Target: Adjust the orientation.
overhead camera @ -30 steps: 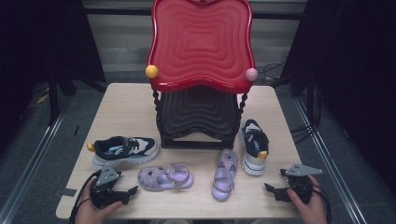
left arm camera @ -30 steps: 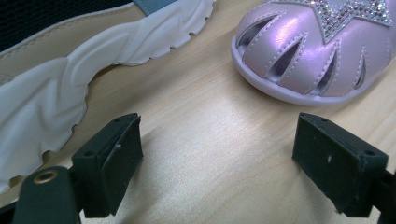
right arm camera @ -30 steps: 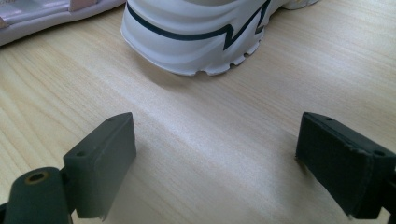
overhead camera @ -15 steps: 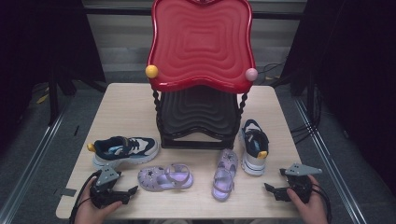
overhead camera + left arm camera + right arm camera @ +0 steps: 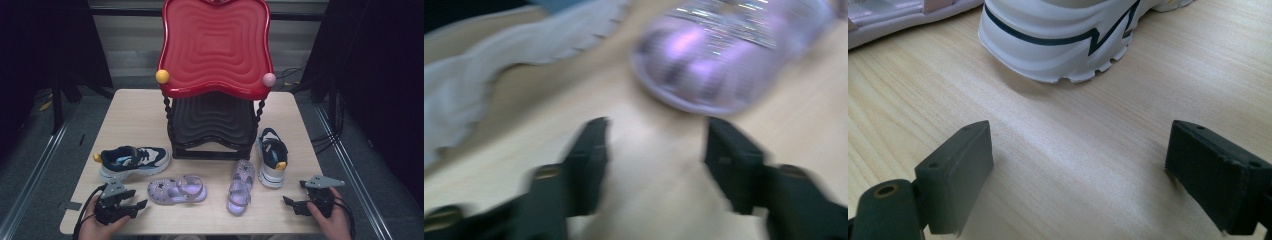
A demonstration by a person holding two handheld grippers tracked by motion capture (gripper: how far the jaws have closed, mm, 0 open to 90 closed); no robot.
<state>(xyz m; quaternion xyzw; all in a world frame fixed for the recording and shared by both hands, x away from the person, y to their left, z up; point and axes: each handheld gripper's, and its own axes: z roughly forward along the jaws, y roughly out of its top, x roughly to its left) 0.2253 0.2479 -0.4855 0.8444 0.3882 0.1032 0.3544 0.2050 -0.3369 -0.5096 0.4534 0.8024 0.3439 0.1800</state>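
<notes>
Two hand-held grippers low at the near edge of a pale wooden table, shoes spread before a two-tier shoe rack

The landmark is the rack with a red wavy plastic top shelf and a black lower shelf. Near-left of the rack lies a lilac jelly sandal, long axis across the table, toe toward the left gripper, whose jaws have just been closing and stand part-way apart on nothing (blurred in its own view, sandal toe just beyond the tips). Left of the rack is a navy-and-white trainer, lying crosswise. In front of the rack a second lilac sandal points away from it; its neighbour, a navy-and-white trainer with a yellow heel tab, lies lengthwise too, just ahead of the right gripper, jaws wide, empty. No lettering is readable
</notes>
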